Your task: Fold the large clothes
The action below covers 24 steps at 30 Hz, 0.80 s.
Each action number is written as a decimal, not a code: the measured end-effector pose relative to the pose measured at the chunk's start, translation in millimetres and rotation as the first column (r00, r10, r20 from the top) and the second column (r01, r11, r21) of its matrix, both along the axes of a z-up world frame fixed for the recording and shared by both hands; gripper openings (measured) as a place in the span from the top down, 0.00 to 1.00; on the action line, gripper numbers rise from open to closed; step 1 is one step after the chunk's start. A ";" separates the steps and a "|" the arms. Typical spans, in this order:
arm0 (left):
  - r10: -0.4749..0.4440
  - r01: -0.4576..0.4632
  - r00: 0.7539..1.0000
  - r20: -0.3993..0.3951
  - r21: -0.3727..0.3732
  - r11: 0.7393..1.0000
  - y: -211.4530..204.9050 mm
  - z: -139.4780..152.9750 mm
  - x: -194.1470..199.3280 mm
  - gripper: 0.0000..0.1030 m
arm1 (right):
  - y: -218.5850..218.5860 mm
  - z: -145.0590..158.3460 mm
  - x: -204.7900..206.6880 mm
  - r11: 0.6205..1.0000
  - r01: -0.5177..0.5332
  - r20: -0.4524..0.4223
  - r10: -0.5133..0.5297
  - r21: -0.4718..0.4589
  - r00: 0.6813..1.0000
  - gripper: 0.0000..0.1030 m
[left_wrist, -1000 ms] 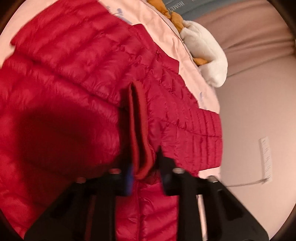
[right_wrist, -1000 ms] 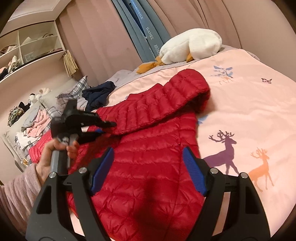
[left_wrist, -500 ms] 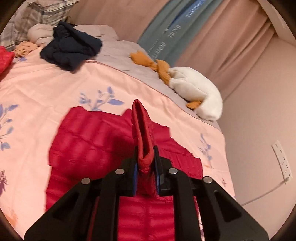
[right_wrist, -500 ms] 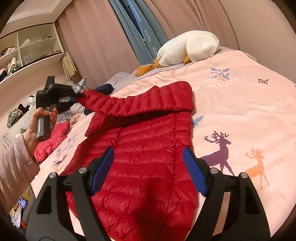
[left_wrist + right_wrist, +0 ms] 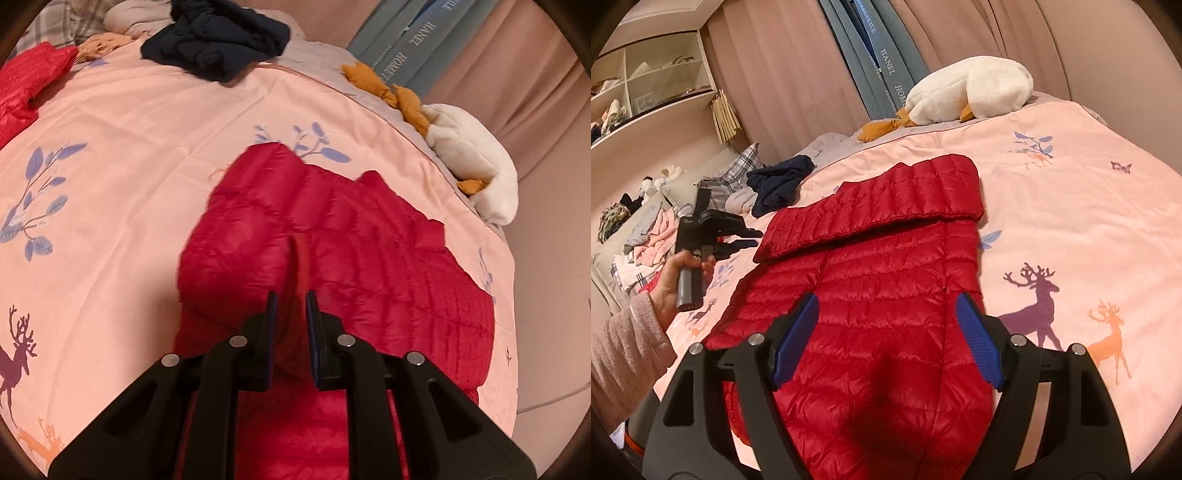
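Two grippers in our hands. At far left the left hand [image 5: 677,284] holds the left gripper [image 5: 753,238], fingers slightly parted and holding nothing, its tips just beside the sleeve cuff. Then the red quilted down jacket [image 5: 886,288] lies flat on the pink deer-print duvet [image 5: 1071,206], one sleeve [image 5: 879,206] folded across its top. Behind, teal curtain [image 5: 886,70] lettering reads "HOME". Our right gripper [image 5: 886,339] hovers wide open above the jacket.

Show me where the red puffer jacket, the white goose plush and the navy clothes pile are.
red puffer jacket [image 5: 886,280]: right wrist view, middle of the quilted body.
white goose plush [image 5: 975,88]: right wrist view, its white back.
navy clothes pile [image 5: 218,40]: left wrist view, center of the heap.
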<state>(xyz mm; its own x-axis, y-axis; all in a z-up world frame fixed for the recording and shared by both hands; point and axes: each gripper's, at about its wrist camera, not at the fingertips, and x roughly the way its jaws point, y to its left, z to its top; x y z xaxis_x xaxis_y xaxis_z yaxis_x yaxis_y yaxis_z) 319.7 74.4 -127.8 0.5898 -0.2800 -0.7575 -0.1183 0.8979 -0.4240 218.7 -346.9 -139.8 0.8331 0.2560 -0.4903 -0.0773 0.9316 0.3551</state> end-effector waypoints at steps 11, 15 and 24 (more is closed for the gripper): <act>-0.181 0.181 0.981 0.064 0.002 0.983 -26.1 10.7 -16.7 0.45 | -27.0 17.8 92.2 0.998 0.045 -0.083 -0.049 -0.049 0.995 0.25; -0.280 0.277 0.955 0.093 0.045 0.960 -61.1 14.6 -17.4 0.45 | -33.8 23.9 147.8 0.998 0.041 -0.089 -0.045 -0.044 0.995 0.42; -0.333 0.320 0.943 0.026 0.215 0.923 -100.8 -21.0 8.2 0.45 | -23.4 8.7 272.8 0.980 0.084 -0.200 -0.120 -0.182 0.972 0.56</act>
